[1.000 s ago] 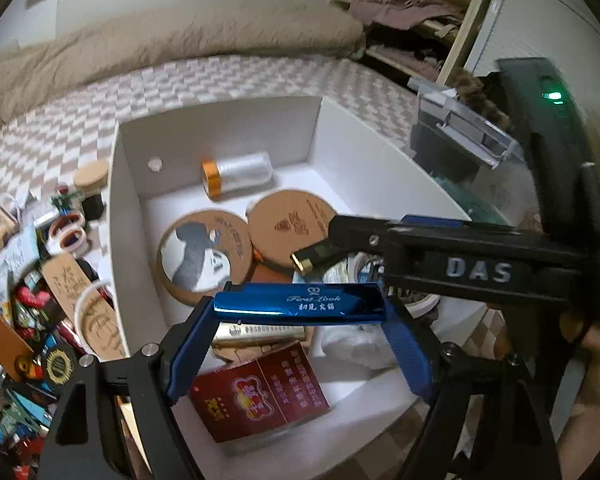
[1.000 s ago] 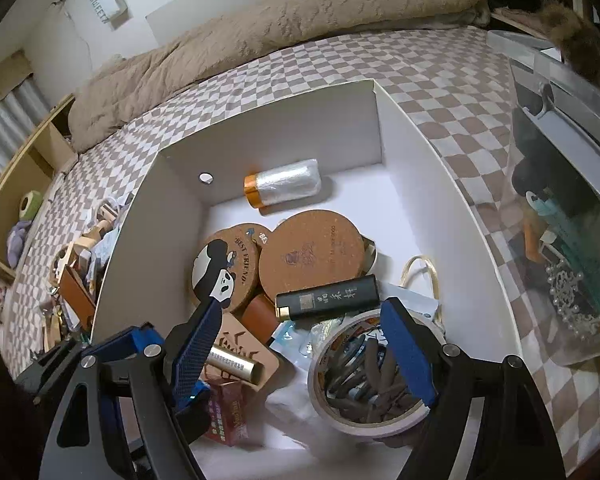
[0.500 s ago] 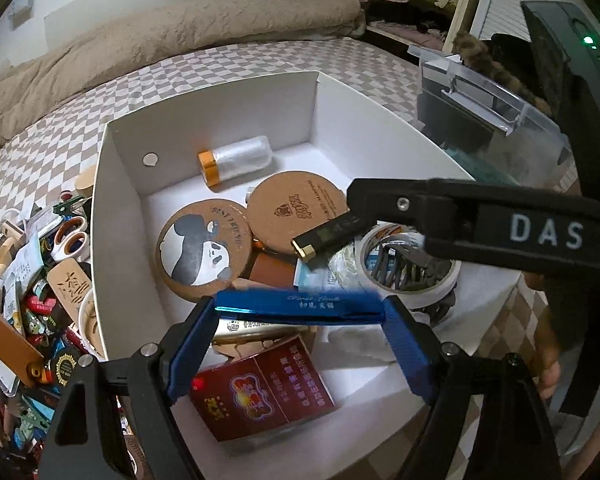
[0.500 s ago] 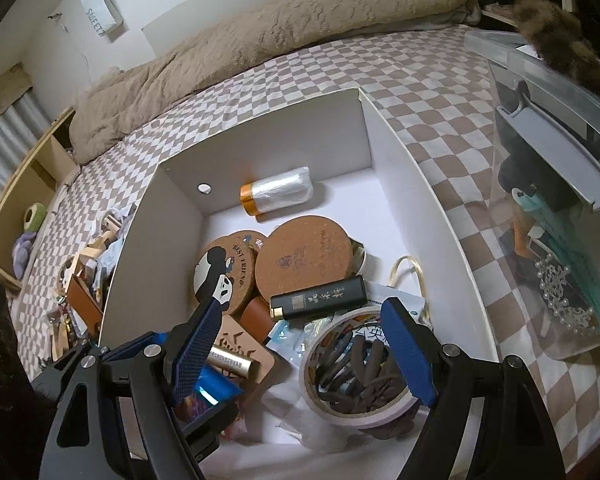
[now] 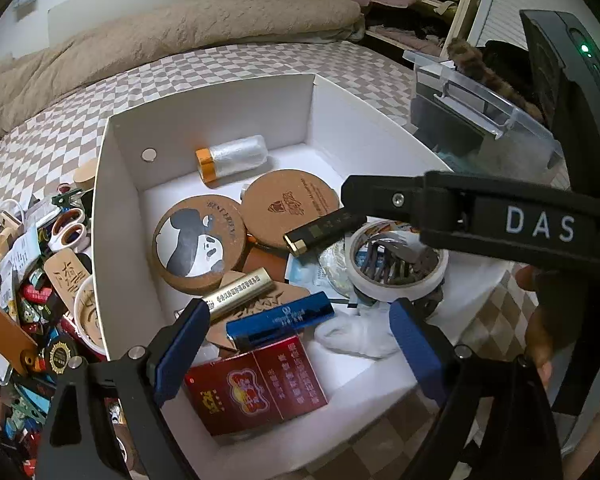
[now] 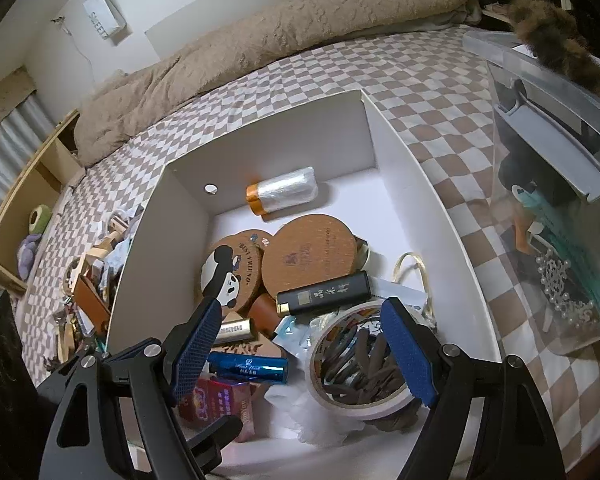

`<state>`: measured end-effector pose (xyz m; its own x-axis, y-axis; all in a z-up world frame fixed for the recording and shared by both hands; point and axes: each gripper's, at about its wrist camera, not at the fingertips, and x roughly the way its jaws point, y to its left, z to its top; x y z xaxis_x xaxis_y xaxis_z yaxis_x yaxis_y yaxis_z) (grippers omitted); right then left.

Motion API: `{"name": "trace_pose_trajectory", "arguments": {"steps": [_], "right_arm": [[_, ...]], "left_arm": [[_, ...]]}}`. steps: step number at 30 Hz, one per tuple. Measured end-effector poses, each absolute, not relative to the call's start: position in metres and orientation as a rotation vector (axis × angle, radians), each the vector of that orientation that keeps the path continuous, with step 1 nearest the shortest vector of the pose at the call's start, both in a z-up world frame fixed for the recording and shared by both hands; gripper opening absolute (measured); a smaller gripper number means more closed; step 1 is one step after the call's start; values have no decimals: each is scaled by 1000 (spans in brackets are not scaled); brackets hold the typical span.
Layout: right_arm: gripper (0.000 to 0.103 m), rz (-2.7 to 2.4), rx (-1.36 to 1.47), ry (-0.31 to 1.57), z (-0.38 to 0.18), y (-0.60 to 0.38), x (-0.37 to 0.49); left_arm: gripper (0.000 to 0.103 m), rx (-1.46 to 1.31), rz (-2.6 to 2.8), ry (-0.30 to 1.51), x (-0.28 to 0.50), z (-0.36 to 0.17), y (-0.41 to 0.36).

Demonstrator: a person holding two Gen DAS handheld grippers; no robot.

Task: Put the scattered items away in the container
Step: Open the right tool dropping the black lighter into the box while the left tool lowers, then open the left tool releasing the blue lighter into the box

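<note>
White box (image 5: 120,216), blue lighter (image 5: 280,322) inside, coasters (image 5: 199,242)

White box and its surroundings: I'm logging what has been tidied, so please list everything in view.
white box: one, on checkered bed
cork coasters: two on top, brown, mid-box
wrapped roll: one, orange-capped, box back
black lighter: one, beside tape
tape roll: one, white, holds dark clips
gold tube: one, box front
blue bar: one, released, on the pile
red packet: one, box front
loose clutter: many, mixed, outside box
clear bin: one, beside box
left gripper: fingers just opened, empty
right gripper: open, empty
</note>
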<state>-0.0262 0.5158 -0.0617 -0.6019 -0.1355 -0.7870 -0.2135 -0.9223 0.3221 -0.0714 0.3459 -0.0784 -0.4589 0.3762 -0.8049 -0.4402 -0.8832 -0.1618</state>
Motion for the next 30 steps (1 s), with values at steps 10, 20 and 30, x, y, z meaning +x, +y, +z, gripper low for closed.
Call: {"name": "trace_pose_trajectory", "arguments": {"steps": [10, 20, 30], "right_arm": [[82, 2732, -1342, 611, -49, 510, -17], [82, 2738, -1306, 447, -45, 493, 4], [86, 2755, -1237, 424, -37, 483, 22]], "left_arm": [[92, -1226, 2350, 85, -64, -66, 338], [92, -1204, 2369, 69, -57, -57, 316], [103, -1154, 2434, 72, -54, -47, 293]]}}
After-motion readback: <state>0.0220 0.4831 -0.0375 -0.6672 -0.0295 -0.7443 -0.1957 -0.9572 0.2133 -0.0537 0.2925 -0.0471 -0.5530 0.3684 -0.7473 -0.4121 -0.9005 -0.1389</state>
